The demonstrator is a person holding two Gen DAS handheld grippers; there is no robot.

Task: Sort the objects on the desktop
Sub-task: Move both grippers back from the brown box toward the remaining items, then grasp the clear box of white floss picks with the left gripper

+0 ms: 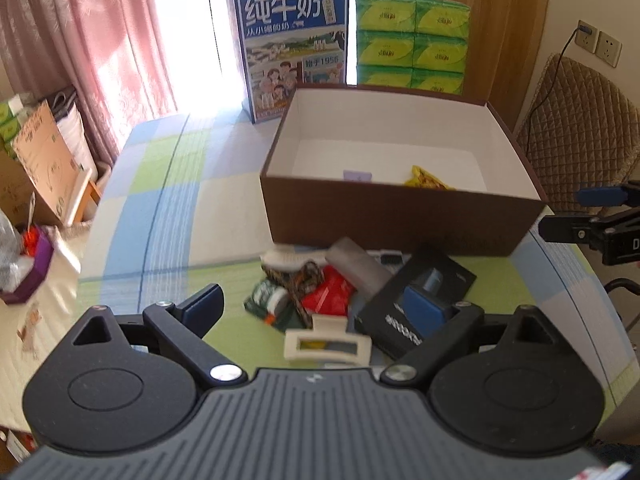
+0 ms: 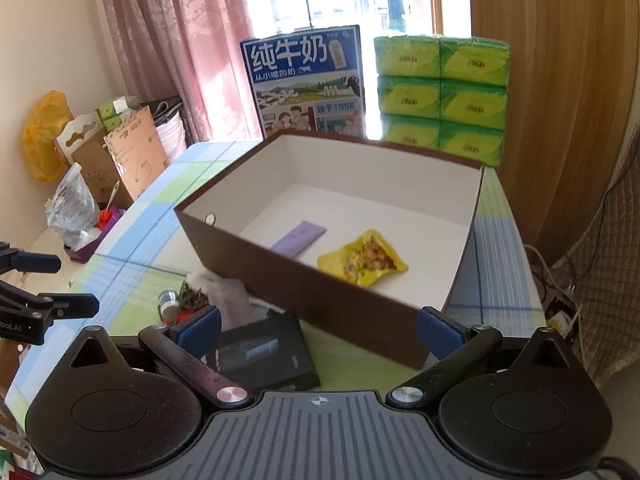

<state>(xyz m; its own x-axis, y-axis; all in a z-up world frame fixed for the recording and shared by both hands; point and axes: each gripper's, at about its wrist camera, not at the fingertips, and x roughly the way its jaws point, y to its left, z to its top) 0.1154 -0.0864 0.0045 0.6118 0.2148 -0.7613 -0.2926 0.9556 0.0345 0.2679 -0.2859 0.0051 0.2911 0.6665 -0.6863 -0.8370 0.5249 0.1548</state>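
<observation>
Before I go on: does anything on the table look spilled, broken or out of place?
Nothing looks spilled or broken. The unsorted things lie in a jumbled pile in front of the brown box, overlapping: a black package leans on its neighbours. In the box, a yellow packet and a purple card lie flat.

Left gripper (image 1: 320,304) and right gripper (image 2: 318,326): jaws spread wide, empty

A table covered by a checked cloth (image 1: 168,200) in blue, green and white carries a brown open box (image 1: 400,216) with a white inside. Behind the box stand a blue milk carton (image 1: 290,52) and a stack of green tissue packs (image 1: 412,44). In front of it lies a heap: a cream hair claw (image 1: 326,346), a black packet (image 1: 416,308), a red wrapper (image 1: 330,292) and a white brush (image 1: 292,258).
</observation>
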